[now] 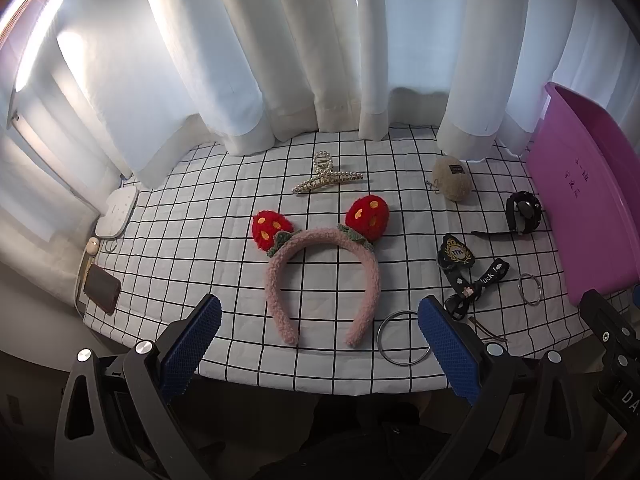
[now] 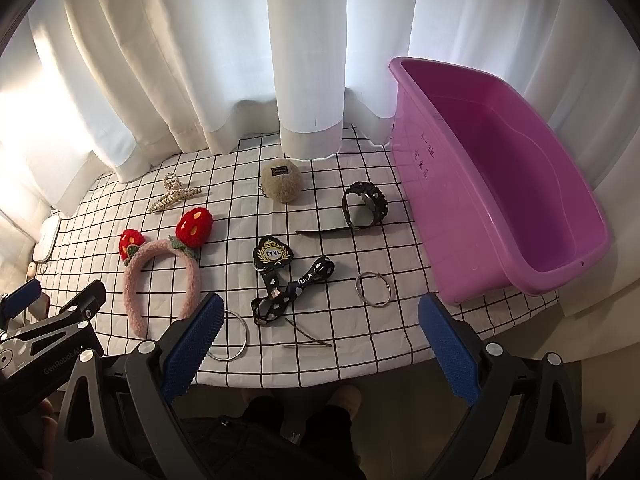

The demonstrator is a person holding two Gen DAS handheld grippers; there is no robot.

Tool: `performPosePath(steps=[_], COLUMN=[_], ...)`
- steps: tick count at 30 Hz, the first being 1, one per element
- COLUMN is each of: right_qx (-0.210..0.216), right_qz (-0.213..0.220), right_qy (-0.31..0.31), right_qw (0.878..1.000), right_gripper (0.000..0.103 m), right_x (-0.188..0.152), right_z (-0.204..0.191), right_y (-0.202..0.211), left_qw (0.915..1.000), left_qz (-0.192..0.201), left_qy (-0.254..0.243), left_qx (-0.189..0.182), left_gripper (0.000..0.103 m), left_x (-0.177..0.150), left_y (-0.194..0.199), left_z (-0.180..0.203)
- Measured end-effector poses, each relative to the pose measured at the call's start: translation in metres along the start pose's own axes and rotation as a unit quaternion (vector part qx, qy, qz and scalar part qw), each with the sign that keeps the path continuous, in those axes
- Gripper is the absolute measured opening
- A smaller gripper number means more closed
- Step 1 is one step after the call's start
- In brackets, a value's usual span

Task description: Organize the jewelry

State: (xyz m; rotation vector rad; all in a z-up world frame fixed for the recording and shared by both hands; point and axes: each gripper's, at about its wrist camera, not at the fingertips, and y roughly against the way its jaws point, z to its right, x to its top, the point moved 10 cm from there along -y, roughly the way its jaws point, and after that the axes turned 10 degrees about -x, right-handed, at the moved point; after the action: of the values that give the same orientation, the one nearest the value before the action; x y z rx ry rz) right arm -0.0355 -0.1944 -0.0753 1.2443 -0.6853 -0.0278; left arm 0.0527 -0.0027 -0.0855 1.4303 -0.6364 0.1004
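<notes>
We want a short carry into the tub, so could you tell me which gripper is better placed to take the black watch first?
Probably the right gripper: open, nearer the watch and purple tub.

Both fisheye views sit low at the near edge of the desk (image 1: 224, 264), looking forward and slightly down across its checked cloth toward the white curtains (image 1: 248, 60). The left wrist camera faces the pink headband (image 1: 320, 276) head-on and close, with the purple tub (image 1: 580, 200) cut off at its right edge. The right wrist camera sits further right, tub (image 2: 500, 184) fully in view, headband (image 2: 160, 280) pushed left. Shared: headband, tub, curtains, most of the desk top. Each view catches the other claw at its side edge.
</notes>
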Motion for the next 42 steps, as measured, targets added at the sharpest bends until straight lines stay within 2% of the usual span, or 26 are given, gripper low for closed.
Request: performPosePath(steps=[21,42], right_qx=[0.002,0.000], right_qz=[-0.004,-0.023], right_qy=[0.000,0.020], right_qw=[1.000,1.000], right_gripper=[0.093,0.093], right_x=[-0.002,-0.007], right_z=[0.000,-0.006], right_y=[-0.004,-0.016], left_qw=[0.9999,0.9992], left_qz=[-0.010,-0.034], left_qy=[0.003,0.020], left_qx=[-0.007,-0.004], left_gripper=[0.097,0.097], left_x=[0.005,-0.014], left_y=[-0.008,-0.022], left_z=[0.001,-0.008])
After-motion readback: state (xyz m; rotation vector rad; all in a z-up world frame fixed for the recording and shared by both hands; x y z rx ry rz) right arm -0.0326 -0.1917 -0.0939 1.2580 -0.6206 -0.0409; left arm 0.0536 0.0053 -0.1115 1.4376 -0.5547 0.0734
